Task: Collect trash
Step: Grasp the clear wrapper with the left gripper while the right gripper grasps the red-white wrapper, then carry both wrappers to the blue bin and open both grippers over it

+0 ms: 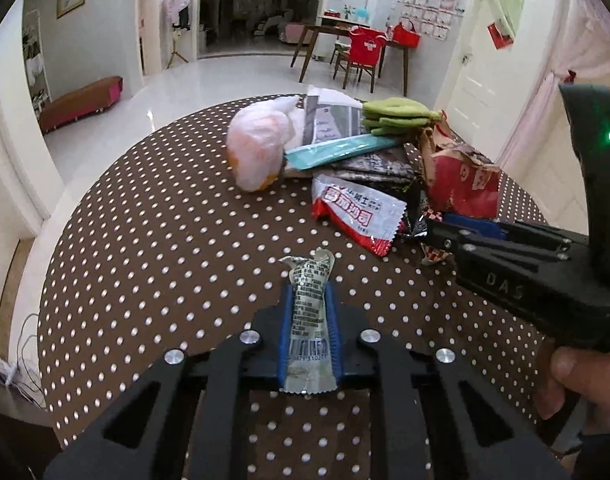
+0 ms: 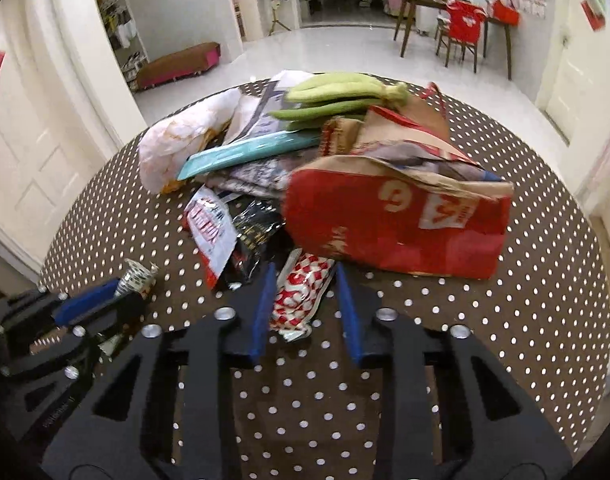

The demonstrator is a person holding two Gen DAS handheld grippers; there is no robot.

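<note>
Both our tongs at the trash on the dotted table point(image 1: 145, 240).

Our left gripper point(image 1: 309, 292) pinches a silver sachet point(image 1: 309, 300). Our right gripper point(image 2: 305, 276) straddles a red-checked wrapper point(image 2: 301, 292); its pads stand just off it, its far end hidden under the red bag point(image 2: 397, 220). Behind lies the heap: blurred print, unreadable.

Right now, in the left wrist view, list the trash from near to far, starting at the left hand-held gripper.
Left hand-held gripper → silver wrapper between its pads → red-and-white snack packet → teal packet → green gloves.
</note>
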